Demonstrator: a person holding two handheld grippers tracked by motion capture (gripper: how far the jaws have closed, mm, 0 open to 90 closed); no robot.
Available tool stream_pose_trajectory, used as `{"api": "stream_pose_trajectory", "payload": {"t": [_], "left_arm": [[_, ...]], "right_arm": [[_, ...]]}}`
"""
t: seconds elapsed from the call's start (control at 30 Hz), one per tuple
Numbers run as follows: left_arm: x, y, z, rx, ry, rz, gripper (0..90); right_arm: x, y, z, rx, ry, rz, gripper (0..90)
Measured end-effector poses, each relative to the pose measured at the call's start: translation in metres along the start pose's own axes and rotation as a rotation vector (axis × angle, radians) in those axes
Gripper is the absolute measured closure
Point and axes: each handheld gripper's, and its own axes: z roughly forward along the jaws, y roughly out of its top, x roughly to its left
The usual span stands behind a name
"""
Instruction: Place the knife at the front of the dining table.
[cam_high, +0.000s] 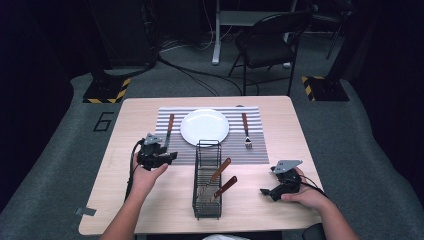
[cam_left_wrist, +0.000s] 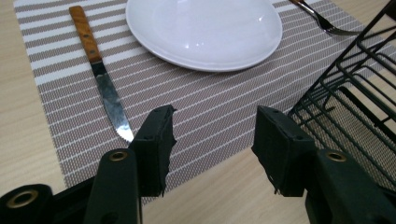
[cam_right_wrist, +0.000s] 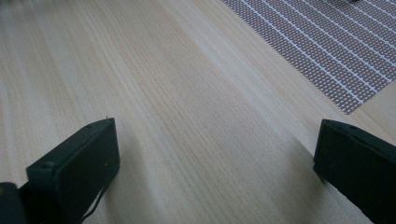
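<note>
My left tongs (cam_left_wrist: 212, 140) hang open and empty over the placemat's (cam_left_wrist: 210, 112) near edge, just beside the knife (cam_left_wrist: 103, 77) tip. My right tongs (cam_right_wrist: 215, 163) gape over bare table (cam_right_wrist: 163, 93). The fork (cam_left_wrist: 322, 21) and the wire basket (cam_left_wrist: 355, 93) are cut off.

A pale wooden table (cam_high: 150, 205) carries a striped placemat (cam_high: 252, 150) at 12 o'clock and a black wire rack (cam_high: 207, 206) at 6 o'clock. The rack's far end overlaps the mat's near edge. Bare wood lies at 3 and 9.
</note>
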Motion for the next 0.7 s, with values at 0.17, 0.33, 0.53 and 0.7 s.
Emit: {"api": "stream_pose_trajectory", "payload": {"t": [0.17, 0.33, 0.53, 0.7], "left_arm": [[0.005, -0.01, -0.006, -0.003, -0.007, 0.01, 38.4], [0.011, -0.023, -0.008, 0.003, 0.004, 0.012, 34.8], [0.025, -0.04, -0.005, 0.001, -0.001, -0.057, 32.7], [0.034, -0.049, -0.003, 0.038, 0.066, -0.034, 32.6]], "right_arm": [[0.0, 0.0, 0.0, 0.001, 0.0, 0.004, 0.0], [0.0, 0.0, 0.0, -0.001, 0.0, -0.003, 0.0], [0.0, 0.0, 0.0, 0.001, 0.0, 0.001, 0.0], [0.0, 0.0, 0.0, 0.0, -0.001, 0.001, 0.0]]}}
